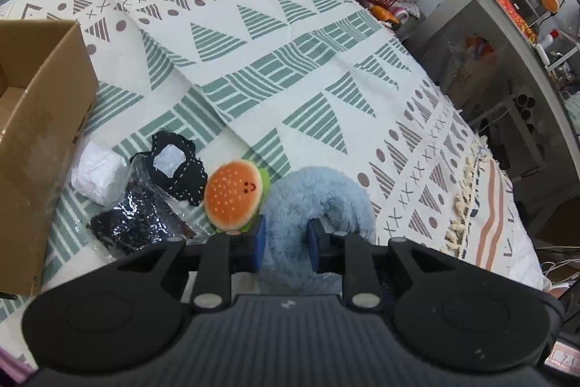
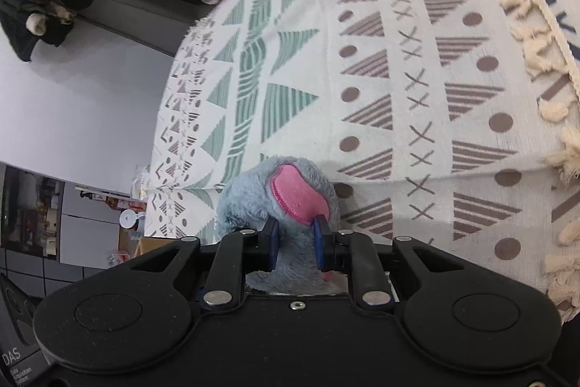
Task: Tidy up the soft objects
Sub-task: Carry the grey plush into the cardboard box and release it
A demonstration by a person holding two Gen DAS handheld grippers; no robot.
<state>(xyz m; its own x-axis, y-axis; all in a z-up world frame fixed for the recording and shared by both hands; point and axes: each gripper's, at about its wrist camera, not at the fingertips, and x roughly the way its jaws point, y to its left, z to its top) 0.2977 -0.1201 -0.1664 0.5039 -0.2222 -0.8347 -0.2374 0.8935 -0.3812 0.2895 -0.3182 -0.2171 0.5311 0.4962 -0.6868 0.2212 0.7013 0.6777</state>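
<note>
Currently my left gripper (image 1: 286, 243) has jaws clamped on the blue plush (image 1: 308, 202) near the bench's near edge; right gripper (image 2: 296, 243) jaws clamped on its pink-patched end (image 2: 299, 196); burger plush (image 1: 235, 194) touching its left; cardboard box (image 1: 40, 118) far left.

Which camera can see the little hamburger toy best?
The left wrist view. The hamburger toy shows whole there, with its orange bun and tiny smiley face, lying beside the blue fluffy toy on the patterned cloth. The right wrist view does not show it at all, only the fluffy toy and cloth.
</note>
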